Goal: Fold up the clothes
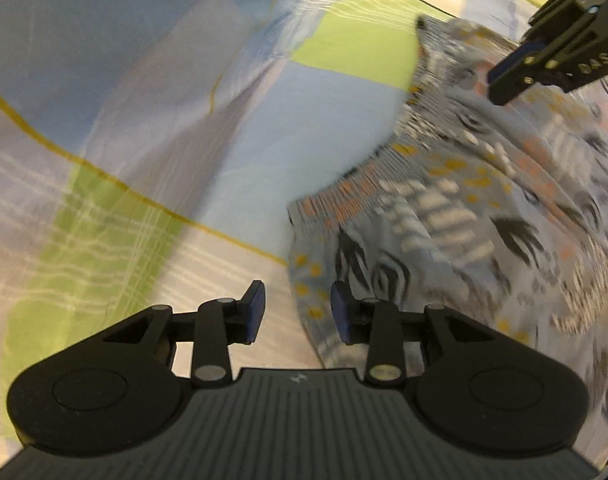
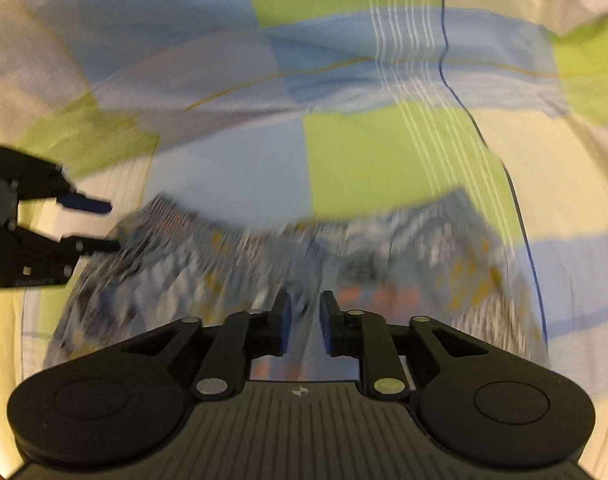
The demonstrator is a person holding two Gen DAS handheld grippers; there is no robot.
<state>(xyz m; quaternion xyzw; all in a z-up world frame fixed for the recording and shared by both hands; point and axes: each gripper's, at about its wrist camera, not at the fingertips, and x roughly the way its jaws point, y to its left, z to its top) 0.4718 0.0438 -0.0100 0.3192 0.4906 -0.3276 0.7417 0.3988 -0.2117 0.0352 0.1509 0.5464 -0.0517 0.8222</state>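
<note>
Left gripper [image 1: 297, 312]: matt black plastic, dull metal rivets, blue pads. Ahead of its fingers, soft printed cloth garment [image 1: 484, 216] on smooth checked bedsheet [image 1: 144, 80].

The checked bedsheet [image 1: 152, 92] lies open to the left of the patterned garment [image 1: 484, 216] and beyond it; no object stands on this area in either view, and only shallow folds cross it. The garment (blurred in both views) forms a low, rumpled mound covering the right-hand part of the surface. The left gripper [image 1: 298, 312], jaws apart, sits at the garment's near-left edge, with bare sheet to its left. The right gripper [image 2: 304, 322] is over the garment's middle, jaws apart with fabric below the gap. Each gripper occupies space at the other's side: the right gripper appears at the upper right of the left wrist view.
</note>
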